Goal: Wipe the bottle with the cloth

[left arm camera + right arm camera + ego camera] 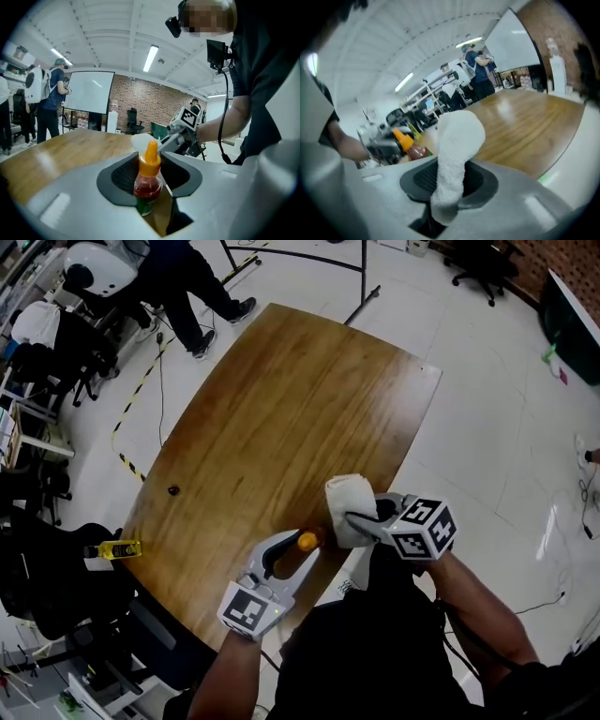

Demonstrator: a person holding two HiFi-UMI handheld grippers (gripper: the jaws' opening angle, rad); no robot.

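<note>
So right at the near edge of the table [281,399], loads of open wood beyond, the left gripper [292,555] clamps the bottle [307,541] while the right gripper [360,520] pinches the cloth [347,495] just beside its cap.

Counter [281,418]: brown wood grain, runs off to the upper right, mostly bare.
Left gripper [300,549]: at the near counter edge, marker cube [248,607] toward the camera.
Bottle [307,541]: between the left fingers [278,549]; only its orange cap shows.
Right gripper [361,518]: just right of the bottle, pointing left.
Cloth [347,498]: white, bunched, pinched in the right fingers, just beside the orange cap; contact unclear.
Small dark object [172,490]: on the counter near its left edge, well apart from the grippers.
Floor [478,409]: pale, glossy; striped tape [131,404] left of the counter.
Surroundings: person [183,282] standing upper left; office chair [483,263] upper right.
</note>
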